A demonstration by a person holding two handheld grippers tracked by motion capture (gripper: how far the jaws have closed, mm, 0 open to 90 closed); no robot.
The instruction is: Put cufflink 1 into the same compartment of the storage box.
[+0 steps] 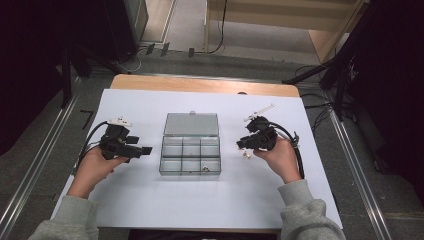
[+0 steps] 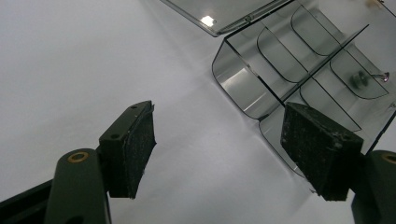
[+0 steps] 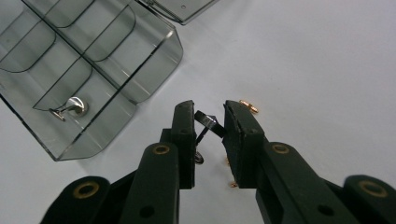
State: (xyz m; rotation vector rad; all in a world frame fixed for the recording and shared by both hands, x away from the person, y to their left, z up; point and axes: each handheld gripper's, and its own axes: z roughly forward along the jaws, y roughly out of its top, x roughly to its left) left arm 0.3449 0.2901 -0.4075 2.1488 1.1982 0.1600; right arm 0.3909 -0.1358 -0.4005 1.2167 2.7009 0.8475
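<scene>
Gripping a small dark cufflink (image 3: 208, 123), the right tongs (image 3: 208, 122) are pinching it by its ends, so that it is sitting crosswise between the two pads, clear of the white surface (image 1: 150, 195). In the high view the right tongs (image 1: 241, 145) are hanging just beside the right edge of an open box (image 1: 190, 150), which is lying in the middle of the surface with its clear lid folded flat behind it. The lid is lying back that way so the six compartments are staying reachable from above.

One silver cufflink (image 3: 70, 108) is already resting in a front corner compartment, the one nearest the right hand (image 1: 280, 155), which suggests the box is being filled piece by piece. A gold cufflink (image 3: 249, 106) is lying loose on the surface just past the right tongs, and more gold glints are peeking out under them, likely waiting their turn. The pinch looks light and narrow, fitting such a tiny, fiddly thing; it could easily twist or slip out.

The left tongs (image 2: 217, 149) are standing wide open and holding nothing, aimed at the box's near left corner. In the high view the left tongs (image 1: 145, 150) are hovering to the left of the box, a little apart from it, probably ready to steady the light plastic case should it slide while the other hand is dropping its piece in.
</scene>
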